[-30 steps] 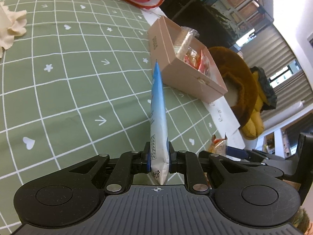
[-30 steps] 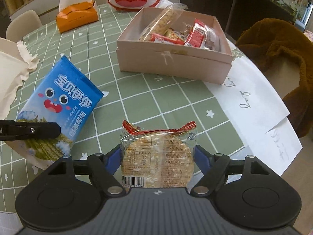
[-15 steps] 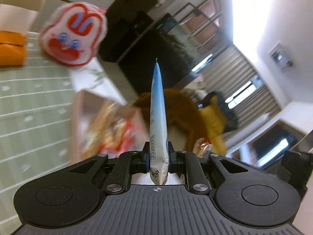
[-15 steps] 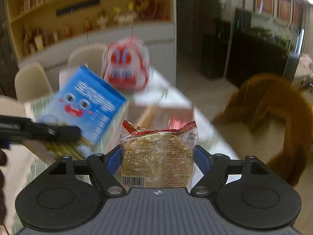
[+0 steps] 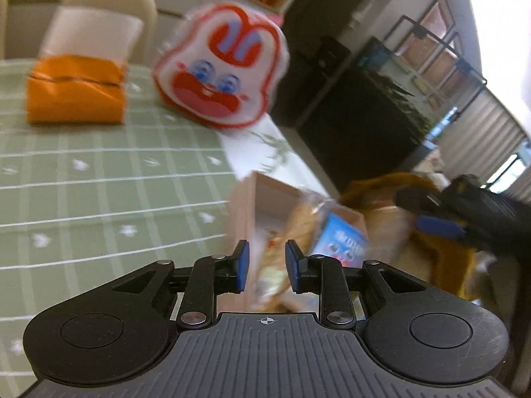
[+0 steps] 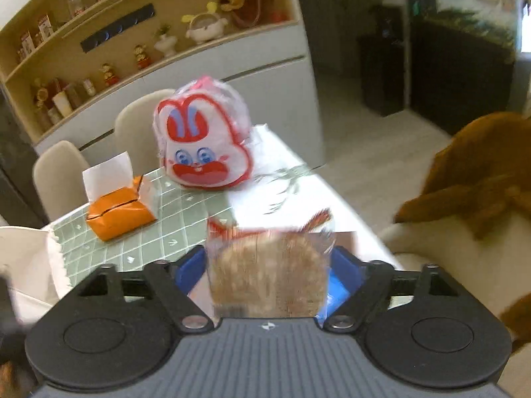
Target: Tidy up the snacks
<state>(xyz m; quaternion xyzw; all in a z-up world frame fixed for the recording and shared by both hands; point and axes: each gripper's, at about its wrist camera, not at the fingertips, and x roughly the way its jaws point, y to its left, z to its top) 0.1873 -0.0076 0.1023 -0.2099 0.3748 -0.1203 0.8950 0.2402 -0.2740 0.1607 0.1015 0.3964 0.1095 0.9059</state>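
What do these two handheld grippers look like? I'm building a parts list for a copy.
Both match. The left gripper and right gripper have a black ribbed body, two round discs at the sides, black linkage arms with silver pivot screws, blue-padded jaws and a small crosshair mark at the centre. No cables or sleeves show.

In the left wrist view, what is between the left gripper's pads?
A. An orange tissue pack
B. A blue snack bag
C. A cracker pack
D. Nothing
D: the left gripper has a bare gap as its jaws open; the blue bag lies beyond, in the box.
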